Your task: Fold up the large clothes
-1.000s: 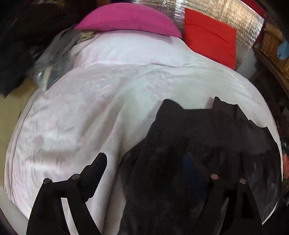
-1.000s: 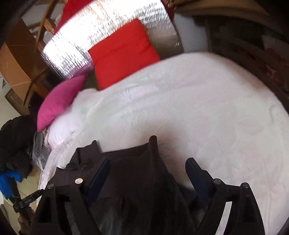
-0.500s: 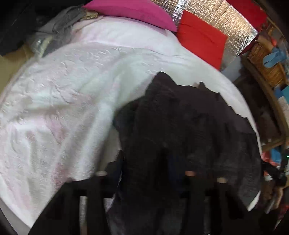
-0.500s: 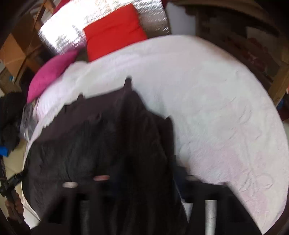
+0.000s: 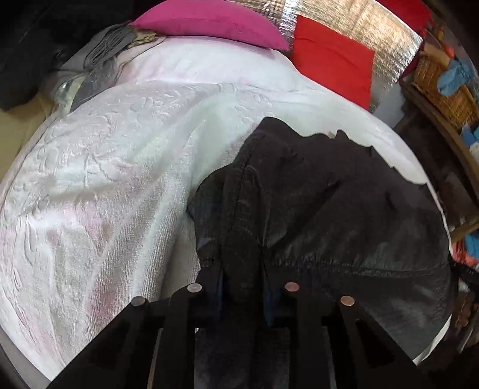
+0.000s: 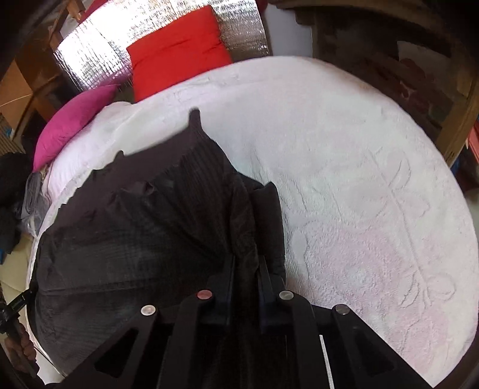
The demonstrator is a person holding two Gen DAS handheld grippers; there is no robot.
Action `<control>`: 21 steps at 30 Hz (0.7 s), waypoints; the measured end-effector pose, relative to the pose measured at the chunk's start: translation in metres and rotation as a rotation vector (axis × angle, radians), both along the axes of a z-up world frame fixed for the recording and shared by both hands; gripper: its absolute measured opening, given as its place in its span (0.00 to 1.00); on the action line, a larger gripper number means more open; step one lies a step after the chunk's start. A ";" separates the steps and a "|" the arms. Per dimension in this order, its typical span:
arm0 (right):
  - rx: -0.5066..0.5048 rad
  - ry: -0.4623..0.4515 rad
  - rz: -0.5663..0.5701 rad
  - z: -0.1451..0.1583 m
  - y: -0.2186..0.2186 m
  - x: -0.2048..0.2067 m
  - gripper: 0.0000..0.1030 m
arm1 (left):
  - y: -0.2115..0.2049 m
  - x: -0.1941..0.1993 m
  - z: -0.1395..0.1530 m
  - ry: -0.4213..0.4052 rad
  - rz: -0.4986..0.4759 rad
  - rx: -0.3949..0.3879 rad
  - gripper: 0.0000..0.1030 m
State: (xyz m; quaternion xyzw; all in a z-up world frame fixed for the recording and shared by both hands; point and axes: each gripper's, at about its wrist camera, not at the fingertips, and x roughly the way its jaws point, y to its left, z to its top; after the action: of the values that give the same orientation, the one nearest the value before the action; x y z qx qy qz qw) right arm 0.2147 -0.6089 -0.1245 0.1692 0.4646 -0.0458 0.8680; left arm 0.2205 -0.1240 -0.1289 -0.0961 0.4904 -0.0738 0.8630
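Both grippers have dropped onto the black garment (image 5: 329, 209) on the white bed (image 5: 104, 179); left gripper (image 5: 241, 269) jaws closing on a fold, right gripper (image 6: 245, 266) jaws clamped. Soft, limp, light; near-edge corners suit gripping.

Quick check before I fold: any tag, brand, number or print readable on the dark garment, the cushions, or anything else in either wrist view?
None: no readable text in either wrist view.
Dark garment: no tag, label or print shows.
Red cushion and pink cushion: plain.
White bedspread: only an embossed pattern, no letters.
Wicker basket and its contents: too small and blurred to tell.
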 end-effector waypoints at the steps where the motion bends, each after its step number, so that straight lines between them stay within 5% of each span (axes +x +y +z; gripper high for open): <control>1: 0.022 -0.012 -0.001 0.003 -0.002 -0.003 0.16 | 0.001 -0.001 0.001 0.003 0.004 -0.004 0.27; 5: 0.112 -0.040 -0.036 0.006 -0.014 -0.014 0.17 | -0.001 -0.012 0.016 -0.060 0.016 0.102 0.45; 8: 0.141 -0.103 -0.068 0.018 -0.022 -0.022 0.21 | -0.012 -0.016 0.030 -0.132 0.017 0.187 0.49; 10: 0.154 -0.143 -0.082 0.025 -0.025 -0.022 0.36 | -0.017 -0.019 0.035 -0.158 0.013 0.215 0.50; 12: 0.177 -0.174 -0.085 0.030 -0.023 -0.016 0.80 | -0.026 -0.017 0.036 -0.175 0.005 0.257 0.50; 15: 0.159 -0.209 -0.077 0.036 -0.016 -0.006 0.81 | -0.037 -0.016 0.035 -0.193 -0.007 0.329 0.50; 21: 0.050 -0.099 -0.026 0.022 0.012 0.028 0.77 | -0.038 -0.018 0.035 -0.195 -0.009 0.363 0.50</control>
State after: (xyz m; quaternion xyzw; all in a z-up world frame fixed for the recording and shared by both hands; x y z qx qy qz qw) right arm 0.2429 -0.5964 -0.1025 0.1990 0.4200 -0.0370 0.8847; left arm 0.2029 -0.1622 -0.0937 0.0707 0.4104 0.0031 0.9091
